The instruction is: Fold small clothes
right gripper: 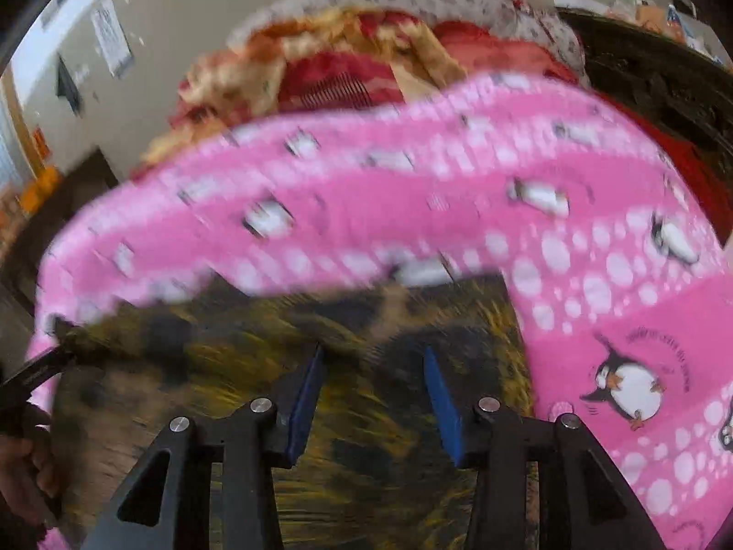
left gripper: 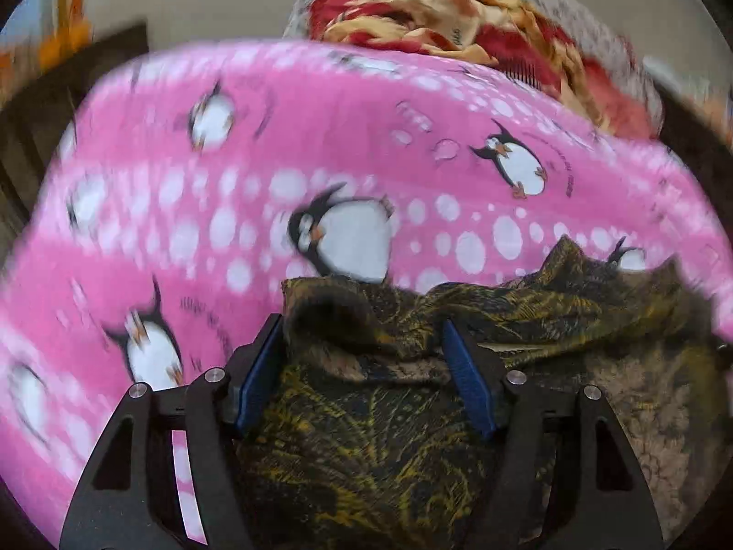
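A small dark garment [left gripper: 366, 417] with a yellow-brown pattern lies rumpled on a pink penguin-print blanket [left gripper: 229, 192]. My left gripper [left gripper: 362, 325] is open, its blue pads either side of a raised fold at the garment's far left edge. The garment also shows in the right wrist view [right gripper: 366, 412], blurred by motion. My right gripper [right gripper: 373, 350] is open just above the garment's middle, holding nothing. The left gripper's tip shows at the far left of the right wrist view [right gripper: 41, 371], by the garment's corner.
The pink blanket [right gripper: 412, 192] covers the work surface. Behind it lies a heap of red, yellow and grey-white bedding [left gripper: 458, 13], also in the right wrist view [right gripper: 366, 46]. Dark wooden furniture [right gripper: 655, 78] stands at the right, a pale wall [right gripper: 183, 13] behind.
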`<state>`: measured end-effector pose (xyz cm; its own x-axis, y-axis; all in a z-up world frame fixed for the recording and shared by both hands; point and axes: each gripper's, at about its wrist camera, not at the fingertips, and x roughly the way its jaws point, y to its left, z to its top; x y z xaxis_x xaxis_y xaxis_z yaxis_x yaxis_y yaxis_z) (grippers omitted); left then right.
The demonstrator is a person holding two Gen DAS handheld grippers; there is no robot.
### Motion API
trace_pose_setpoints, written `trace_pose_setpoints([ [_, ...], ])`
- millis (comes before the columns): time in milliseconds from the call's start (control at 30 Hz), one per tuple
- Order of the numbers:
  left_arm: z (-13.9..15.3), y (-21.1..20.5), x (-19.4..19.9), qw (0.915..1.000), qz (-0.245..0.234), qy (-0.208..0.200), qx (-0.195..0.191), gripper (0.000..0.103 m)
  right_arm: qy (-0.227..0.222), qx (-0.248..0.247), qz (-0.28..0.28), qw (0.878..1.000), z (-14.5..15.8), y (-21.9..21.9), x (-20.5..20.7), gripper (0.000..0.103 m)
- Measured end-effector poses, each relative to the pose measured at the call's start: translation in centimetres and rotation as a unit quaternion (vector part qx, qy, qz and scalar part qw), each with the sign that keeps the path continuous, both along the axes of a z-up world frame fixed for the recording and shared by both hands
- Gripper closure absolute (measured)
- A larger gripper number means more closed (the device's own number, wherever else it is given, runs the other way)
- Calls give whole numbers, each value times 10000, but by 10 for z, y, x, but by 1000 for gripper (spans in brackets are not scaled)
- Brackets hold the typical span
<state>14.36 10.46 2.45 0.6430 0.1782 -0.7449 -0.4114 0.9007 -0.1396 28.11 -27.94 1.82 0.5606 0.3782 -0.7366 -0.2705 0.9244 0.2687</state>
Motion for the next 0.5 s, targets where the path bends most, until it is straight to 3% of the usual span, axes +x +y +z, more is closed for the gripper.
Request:
trace_pose_setpoints([
  [33,2,9,-6,9996,212,-162,-129,33,61,307,-63,9995,-3,-11,4,59],
  [133,-2,33,-18,9946,616,-412,-723,33,240,503,-51,9984,-7,-20,13,56],
  [233,-1,43,-30,9895,994,-607,-859,33,285,515,-9,9983,-8,-22,11,53],
  [367,11,32,-42,9900,1157,-624,-518,34,280,611,-21,9977,-9,-39,2,51],
  [500,32,-16,-44,9963,373,-779,-5,34,130,325,-28,9994,-6,-16,3,50],
])
